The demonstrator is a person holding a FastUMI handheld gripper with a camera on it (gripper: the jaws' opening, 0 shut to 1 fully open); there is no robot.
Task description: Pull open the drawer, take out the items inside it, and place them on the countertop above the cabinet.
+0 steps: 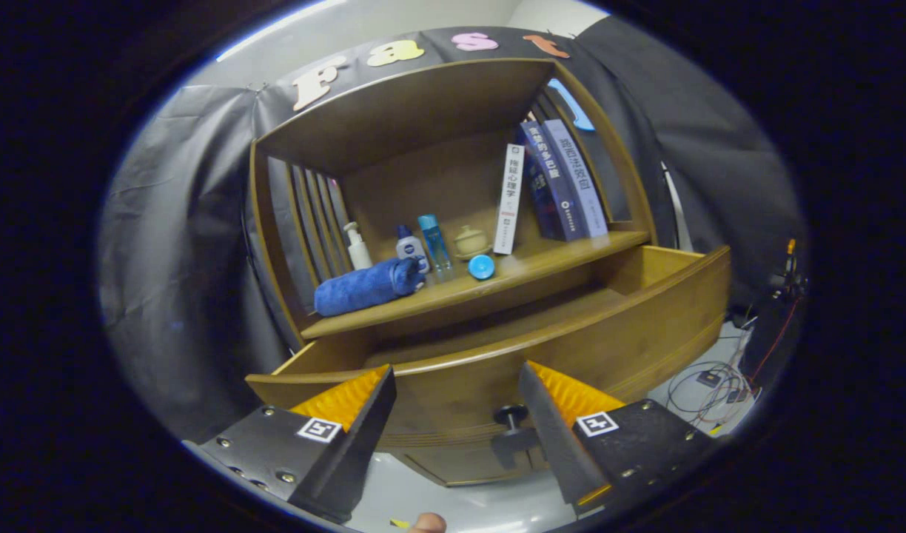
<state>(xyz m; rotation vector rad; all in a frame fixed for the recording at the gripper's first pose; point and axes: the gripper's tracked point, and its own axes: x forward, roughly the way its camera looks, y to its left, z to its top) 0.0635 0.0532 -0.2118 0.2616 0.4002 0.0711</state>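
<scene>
The wooden cabinet's drawer (645, 311) stands pulled out toward me, and the part of its floor I can see is bare wood. Its dark round knob (511, 416) sits on the drawer front, just inside my right finger. My gripper (457, 370) is open in front of the drawer front, with nothing between its fingers. On the countertop (542, 270) above lie a rolled blue towel (368, 287), a white pump bottle (358, 248), two small blue-capped bottles (423, 246), a small lidded jar (471, 240) and a blue round lid (481, 266).
Several books (556, 181) lean at the right end of the countertop, under a wooden top board with slatted sides. Cables (712, 385) lie on the floor to the right of the cabinet. A person's fingertip (427, 523) shows below the fingers.
</scene>
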